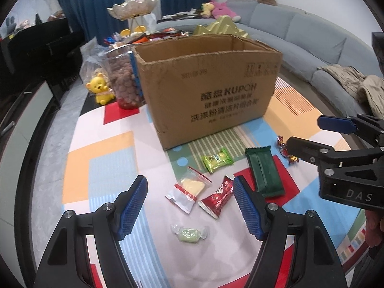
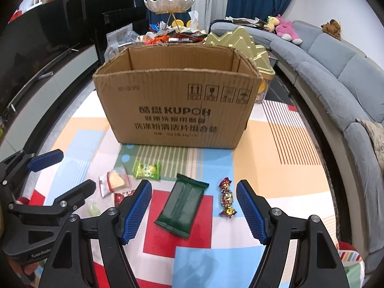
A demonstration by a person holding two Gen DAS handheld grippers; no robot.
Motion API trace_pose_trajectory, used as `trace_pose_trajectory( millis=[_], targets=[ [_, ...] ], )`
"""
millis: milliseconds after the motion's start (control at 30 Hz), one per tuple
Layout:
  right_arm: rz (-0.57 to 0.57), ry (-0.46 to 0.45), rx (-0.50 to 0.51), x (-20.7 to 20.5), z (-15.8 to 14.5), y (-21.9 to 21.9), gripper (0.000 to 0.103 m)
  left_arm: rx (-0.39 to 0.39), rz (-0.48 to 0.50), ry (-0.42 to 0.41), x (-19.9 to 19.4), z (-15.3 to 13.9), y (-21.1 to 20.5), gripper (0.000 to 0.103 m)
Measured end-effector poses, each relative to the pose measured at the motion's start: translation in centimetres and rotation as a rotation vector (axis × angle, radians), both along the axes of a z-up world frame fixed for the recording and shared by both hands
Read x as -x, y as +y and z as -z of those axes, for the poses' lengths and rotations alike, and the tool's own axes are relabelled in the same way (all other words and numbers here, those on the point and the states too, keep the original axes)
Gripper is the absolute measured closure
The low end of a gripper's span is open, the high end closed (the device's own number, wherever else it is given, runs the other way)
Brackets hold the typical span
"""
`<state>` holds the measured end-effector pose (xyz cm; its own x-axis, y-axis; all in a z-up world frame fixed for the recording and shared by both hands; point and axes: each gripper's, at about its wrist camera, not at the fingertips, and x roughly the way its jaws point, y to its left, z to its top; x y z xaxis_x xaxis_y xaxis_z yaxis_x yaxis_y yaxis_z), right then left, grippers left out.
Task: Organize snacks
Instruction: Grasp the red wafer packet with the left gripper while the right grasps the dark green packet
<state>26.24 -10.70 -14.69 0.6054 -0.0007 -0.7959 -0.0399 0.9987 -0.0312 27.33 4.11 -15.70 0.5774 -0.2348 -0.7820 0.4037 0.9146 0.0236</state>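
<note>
An open brown cardboard box [image 1: 206, 88] [image 2: 175, 105] stands on the colourful mat. In front of it lie loose snacks: a dark green bar [image 1: 264, 171] [image 2: 183, 204], a light green packet [image 1: 218, 159] [image 2: 147, 170], a clear bag with a yellow piece [image 1: 189, 189] [image 2: 115, 180], a red packet [image 1: 217, 199], a pale green wrapped candy [image 1: 189, 234] and red-gold candies [image 1: 286, 148] [image 2: 226, 199]. My left gripper [image 1: 189, 206] hovers open over the clear bag and red packet. My right gripper [image 2: 194, 208] hovers open over the green bar, holding nothing.
Beside the box stand a jar of brown nuts [image 1: 124, 81] and a yellow bear figure [image 1: 99, 88]. A gold ridged container [image 2: 242, 45] and a heap of snacks with a tiered dish [image 2: 169, 4] lie behind it. A grey sofa [image 2: 336, 72] curves along the right.
</note>
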Motion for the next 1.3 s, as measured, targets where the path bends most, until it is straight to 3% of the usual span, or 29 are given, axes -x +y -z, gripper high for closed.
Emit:
trace_pose_trajectory(
  millis=[333,667,967,1300],
  targets=[
    [0.027,0.036,0.000,-0.2,2.5,0.2,0.030,0.024,0.083,-0.017,0.1,2.3,-0.3,0.033],
    [0.048,0.049,-0.017,-0.3,4.3,0.5,0.030,-0.005,0.186,-0.066,0.3,3.8,-0.9,0.034],
    [0.046,0.059,-0.026,0.0,5.7,0.7,0.030,-0.035,0.287,-0.107,0.5,4.7,-1.8,0.043],
    [0.056,0.066,-0.027,-0.3,6.8,0.6,0.030,-0.027,0.351,-0.062,-0.2,6.2,-2.6,0.056]
  ],
)
